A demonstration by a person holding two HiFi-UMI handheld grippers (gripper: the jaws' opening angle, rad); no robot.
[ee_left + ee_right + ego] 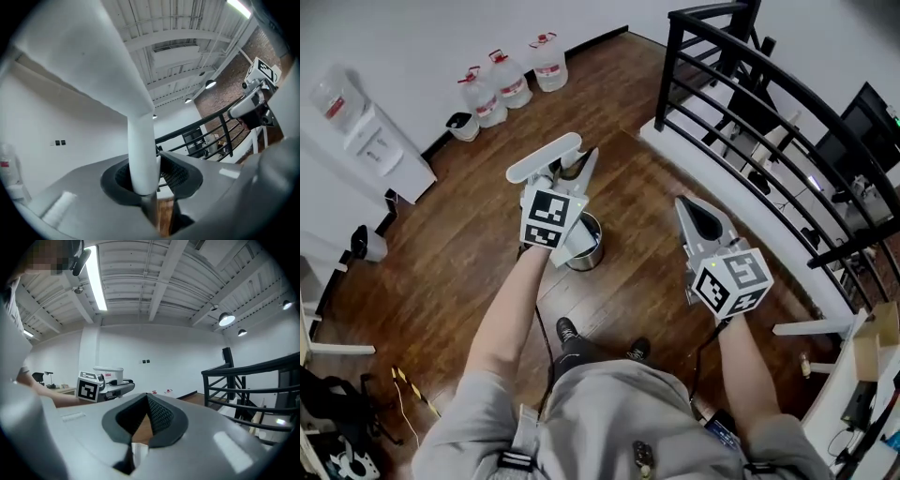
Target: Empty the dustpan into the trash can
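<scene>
Brown wood floor (459,244) fills most of the head view, with a black railing (741,103) on the right and a white water dispenser (370,141) plus three water jugs (511,80) along the wall. Only that view shows the steel trash can (586,246), standing on the floor and peeking out just behind the left gripper (577,161). The white dustpan (546,157) is held up off the floor, roughly above the can. The left gripper view makes it obvious that the jaws are pinching its handle (142,154). The right gripper (684,204) is off to the side. Its own view shows the jaws pressed together, empty, and catches the left gripper side-on.
</scene>
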